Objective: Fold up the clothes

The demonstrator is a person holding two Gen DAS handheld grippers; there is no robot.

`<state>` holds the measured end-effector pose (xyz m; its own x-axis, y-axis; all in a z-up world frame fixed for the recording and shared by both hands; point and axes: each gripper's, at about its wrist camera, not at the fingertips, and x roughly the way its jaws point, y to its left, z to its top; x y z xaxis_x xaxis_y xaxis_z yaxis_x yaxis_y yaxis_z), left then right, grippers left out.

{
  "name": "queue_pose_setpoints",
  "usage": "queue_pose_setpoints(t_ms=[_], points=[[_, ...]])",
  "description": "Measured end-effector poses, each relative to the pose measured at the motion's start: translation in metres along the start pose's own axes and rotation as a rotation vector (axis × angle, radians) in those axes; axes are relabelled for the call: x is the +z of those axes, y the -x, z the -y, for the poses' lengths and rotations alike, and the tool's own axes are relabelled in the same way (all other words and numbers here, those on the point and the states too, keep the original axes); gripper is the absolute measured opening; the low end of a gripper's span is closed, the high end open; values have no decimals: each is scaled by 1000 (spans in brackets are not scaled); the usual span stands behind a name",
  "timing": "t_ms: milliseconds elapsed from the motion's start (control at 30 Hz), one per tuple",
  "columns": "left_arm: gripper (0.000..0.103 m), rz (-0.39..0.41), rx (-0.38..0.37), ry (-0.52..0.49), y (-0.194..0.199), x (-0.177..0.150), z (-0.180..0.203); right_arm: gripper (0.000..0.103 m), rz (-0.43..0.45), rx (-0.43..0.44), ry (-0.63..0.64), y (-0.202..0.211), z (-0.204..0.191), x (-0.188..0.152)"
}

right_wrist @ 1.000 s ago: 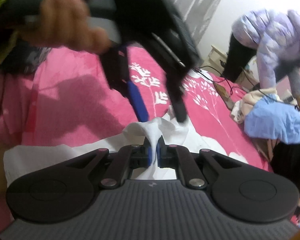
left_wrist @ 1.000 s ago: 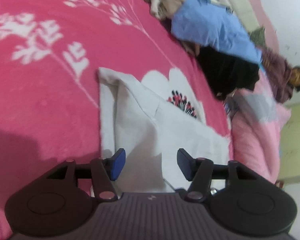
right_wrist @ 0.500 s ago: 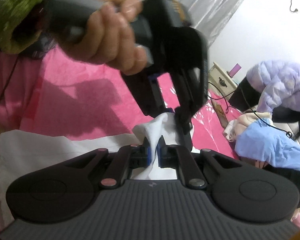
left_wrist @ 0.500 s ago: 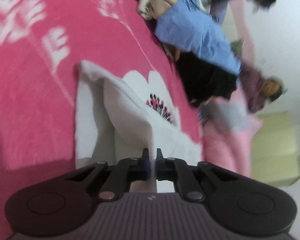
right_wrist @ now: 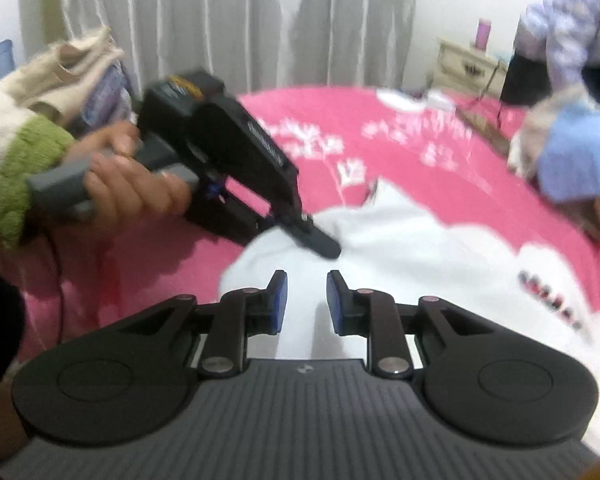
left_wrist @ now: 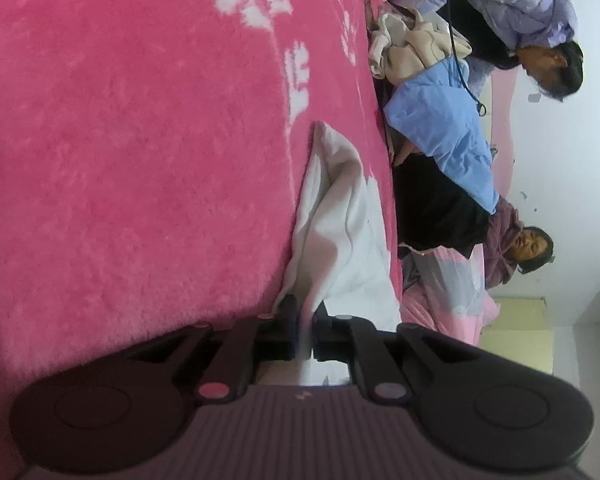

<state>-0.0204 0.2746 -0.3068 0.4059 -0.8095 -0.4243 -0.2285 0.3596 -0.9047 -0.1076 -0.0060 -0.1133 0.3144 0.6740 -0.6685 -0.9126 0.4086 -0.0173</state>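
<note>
A white garment (left_wrist: 340, 216) with a small red and black print lies partly folded on the pink blanket (left_wrist: 140, 160). In the left wrist view my left gripper (left_wrist: 303, 320) is shut on a ridge of its cloth, low over the bed. From the right wrist view, the same white garment (right_wrist: 420, 248) spreads ahead, and the left gripper (right_wrist: 324, 246), held by a hand (right_wrist: 132, 196), pinches a fold of it. My right gripper (right_wrist: 303, 300) hovers just above the cloth, its jaws opening. The blue pads (right_wrist: 280, 300) stand apart and press on nothing.
A heap of clothes, blue (left_wrist: 440, 140), black (left_wrist: 432, 208) and beige (left_wrist: 412, 48), lies at the bed's far edge. Two people (left_wrist: 516, 248) are beside it. A grey curtain (right_wrist: 240, 20), a nightstand (right_wrist: 468, 64) and more beige clothes (right_wrist: 60, 68) stand behind the bed.
My left gripper closed on a fold of the white garment and sank toward the blanket. My right gripper, which was shut on the cloth, has let it go and opened.
</note>
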Motion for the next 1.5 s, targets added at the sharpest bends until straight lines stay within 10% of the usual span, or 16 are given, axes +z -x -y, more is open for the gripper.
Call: queue_pose_setpoints(t_ms=[233,400,533,900,1300,1500], points=[[12,-27,59,-38,-9,-1,17,20,-83,19,18,-38,-5,-19],[42,100,199,-169,19,-11,58,20,-91,2,36,-38,-10,-21],[42,203,232,-294,38,-21,97,20,-82,-17,55,-37,-15,-23],[31,114,354,-374,-34,-15,94,21,67,-79,-65,41,1,-29],[31,133,356,-339,-36,-12,92,21,48,-617,-567,147,165,-108],[31,134,413,-365,-40,-15,100,23,145,-510,-946,171,216,-155]])
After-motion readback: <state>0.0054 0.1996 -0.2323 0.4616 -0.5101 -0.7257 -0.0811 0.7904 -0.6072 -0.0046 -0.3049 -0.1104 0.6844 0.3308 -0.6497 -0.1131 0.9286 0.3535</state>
